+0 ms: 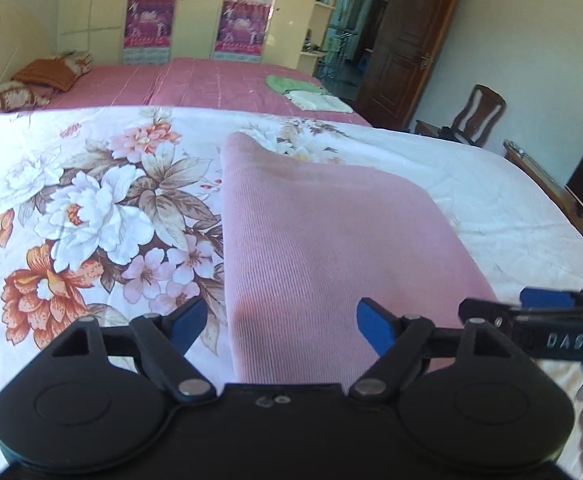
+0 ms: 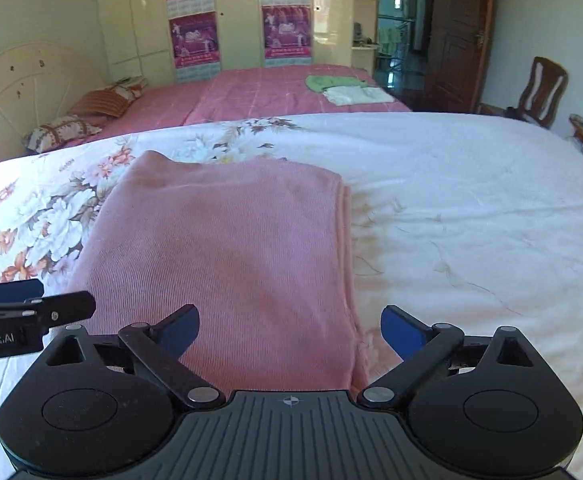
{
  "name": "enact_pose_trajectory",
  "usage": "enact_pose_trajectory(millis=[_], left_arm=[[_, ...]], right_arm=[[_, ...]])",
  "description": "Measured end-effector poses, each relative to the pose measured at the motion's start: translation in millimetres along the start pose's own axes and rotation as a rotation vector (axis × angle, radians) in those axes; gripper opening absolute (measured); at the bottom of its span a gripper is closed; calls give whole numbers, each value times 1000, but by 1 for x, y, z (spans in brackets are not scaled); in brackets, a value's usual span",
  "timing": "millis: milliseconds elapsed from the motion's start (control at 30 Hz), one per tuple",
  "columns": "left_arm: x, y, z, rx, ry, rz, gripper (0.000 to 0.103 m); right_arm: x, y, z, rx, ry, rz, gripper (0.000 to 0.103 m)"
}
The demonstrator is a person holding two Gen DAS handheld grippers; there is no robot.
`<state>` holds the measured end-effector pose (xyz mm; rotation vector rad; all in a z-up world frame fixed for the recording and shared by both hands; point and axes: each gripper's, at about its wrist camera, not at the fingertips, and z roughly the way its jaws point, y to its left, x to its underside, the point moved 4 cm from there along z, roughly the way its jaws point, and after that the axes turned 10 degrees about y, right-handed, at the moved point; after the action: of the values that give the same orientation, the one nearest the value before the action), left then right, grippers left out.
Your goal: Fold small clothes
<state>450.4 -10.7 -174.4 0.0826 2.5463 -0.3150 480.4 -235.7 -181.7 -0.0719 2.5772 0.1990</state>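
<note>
1. Pink garment (image 2: 231, 248) lies flat on the floral bedsheet (image 1: 91, 200) of the near bed, already doubled over: layered edges show along its right side in the right wrist view. Judged approx. halfway+ thru; likely one more fold across the length left, then a tidy-up.
2. Long axis runs away from both cams, near end under the tongs, far end w/ a small raised corner pointing toward the pink bed (image 2: 259, 96) behind.
3. Left tongs (image 1: 281, 326) are spread wide, gripping nothing, straddling the garment's near-left edge. Right tongs (image 2: 291, 330) likewise spread, empty, over the near-right edge. Whether the pads touch the fabric can't be told.
4. Further out: green cloth (image 2: 327, 81) & white cloth (image 2: 355, 95) lie on the pink bed, well apart from the pink piece; maybe done items or waiting ones, unclear.
</note>
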Motion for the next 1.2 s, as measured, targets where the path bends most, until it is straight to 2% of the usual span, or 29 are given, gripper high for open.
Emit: enact_pose_trajectory(millis=[133, 300, 400, 633, 767, 800, 867, 900, 933, 967, 1033, 1200], left_arm=[[-9, 4, 14, -11, 28, -36, 81], [-19, 4, 26, 28, 40, -56, 81], [-25, 3, 36, 42, 54, -72, 84], [-34, 10, 57, 90, 82, -116, 83], [-36, 13, 64, 121, 85, -129, 79], [-36, 13, 65, 126, 82, -132, 76], [-36, 13, 63, 132, 72, -132, 70], [-36, 11, 61, 133, 66, -125, 62], [-36, 9, 57, 134, 61, -114, 52], [-37, 6, 53, 138, 57, -103, 50], [-39, 4, 50, 139, 54, -91, 47], [-38, 9, 58, 151, 49, -129, 45]], right_arm=[[-6, -6, 14, -43, 9, -20, 96], [-27, -27, 27, -122, 22, 21, 96], [-37, -38, 37, -138, 29, 42, 96], [-41, -55, 70, -206, 81, 66, 96], [-37, -49, 77, -192, 60, 11, 96], [-37, -48, 78, -191, 50, 2, 92], [-38, -47, 77, -215, 39, 2, 77], [-39, -47, 76, -235, 41, 9, 62], [-39, -47, 75, -260, 48, 18, 51], [-39, -48, 75, -281, 55, 28, 48], [-37, -48, 72, -312, 61, 46, 35], [-35, -51, 73, -336, 55, 95, 32]])
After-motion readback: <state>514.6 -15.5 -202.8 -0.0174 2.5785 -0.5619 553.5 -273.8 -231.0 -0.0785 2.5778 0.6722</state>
